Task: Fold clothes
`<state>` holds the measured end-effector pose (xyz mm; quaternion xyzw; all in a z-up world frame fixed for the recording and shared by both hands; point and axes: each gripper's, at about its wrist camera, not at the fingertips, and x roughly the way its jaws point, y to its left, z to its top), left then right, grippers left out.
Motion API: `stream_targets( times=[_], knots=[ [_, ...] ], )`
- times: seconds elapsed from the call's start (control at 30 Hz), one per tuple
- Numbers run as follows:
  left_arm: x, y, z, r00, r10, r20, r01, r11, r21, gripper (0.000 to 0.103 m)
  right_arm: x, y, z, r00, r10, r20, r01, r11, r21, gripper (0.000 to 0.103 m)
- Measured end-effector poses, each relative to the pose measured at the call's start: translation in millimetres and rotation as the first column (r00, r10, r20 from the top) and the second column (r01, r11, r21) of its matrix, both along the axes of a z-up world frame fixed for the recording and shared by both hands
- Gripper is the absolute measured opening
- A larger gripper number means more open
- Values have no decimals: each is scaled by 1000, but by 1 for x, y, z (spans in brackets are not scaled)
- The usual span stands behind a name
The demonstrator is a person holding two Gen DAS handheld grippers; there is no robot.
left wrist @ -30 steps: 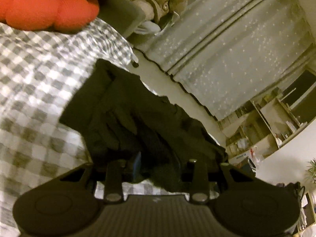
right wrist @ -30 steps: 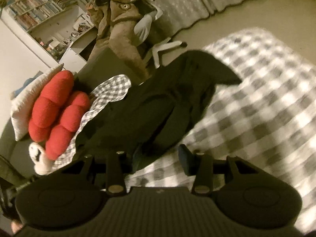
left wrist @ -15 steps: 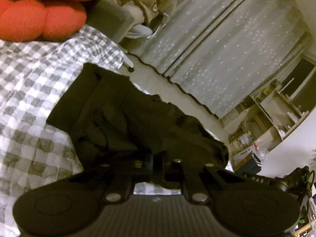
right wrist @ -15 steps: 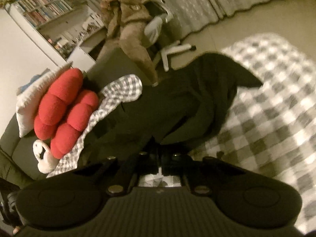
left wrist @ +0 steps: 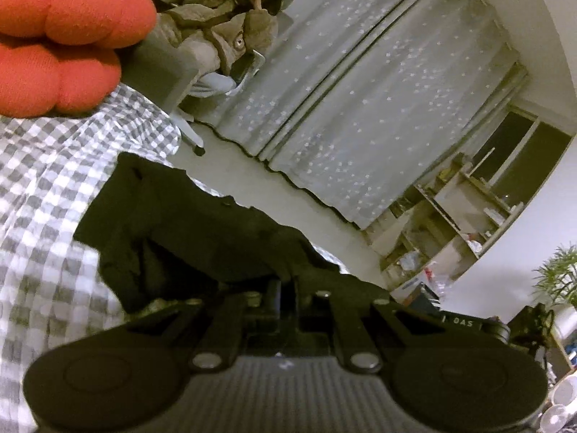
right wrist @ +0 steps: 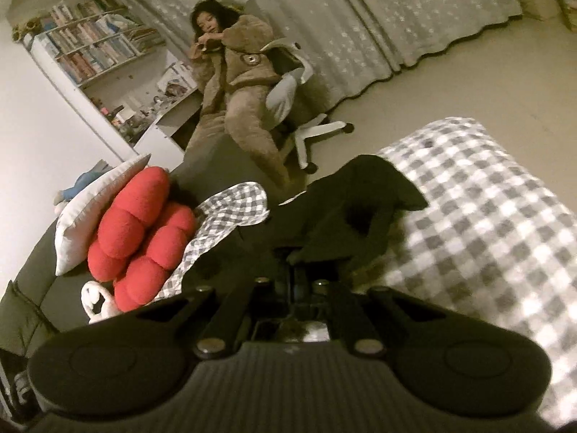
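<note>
On checked bedspread [right wrist: 487, 223] | black garment [left wrist: 202, 231] pinched by left gripper [left wrist: 286, 288] | right gripper [right wrist: 292, 270] likewise

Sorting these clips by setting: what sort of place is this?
Probably a lived-in bedroom or study at home: a checked bedsheet, long curtains reaching the floor, and a bookshelf by a desk.

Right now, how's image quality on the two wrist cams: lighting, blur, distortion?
Left wrist: dim, warm cast; black garment reads as a near-featureless mass, checkered bedspread smeared by motion at left, curtain lines bowed by fisheye. Right wrist: same dim light; bedspread blurred and blown out at right, garment folds barely readable.
</note>
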<state>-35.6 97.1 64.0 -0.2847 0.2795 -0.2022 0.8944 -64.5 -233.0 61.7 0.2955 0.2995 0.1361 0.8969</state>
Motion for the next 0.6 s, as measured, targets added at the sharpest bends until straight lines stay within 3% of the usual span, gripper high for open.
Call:
stream_targets(
  times=[0.27, 0.6],
  knots=[
    [-14, 5, 1, 998, -29, -62, 29, 1000, -7, 6, -15, -29, -4, 996, -78, -38, 78, 997, 1, 3],
    [2, 7, -14, 989, 34, -147, -20, 996, 92, 6, -9, -36, -25, 994, -58, -90, 57, 998, -13, 3]
  ],
)
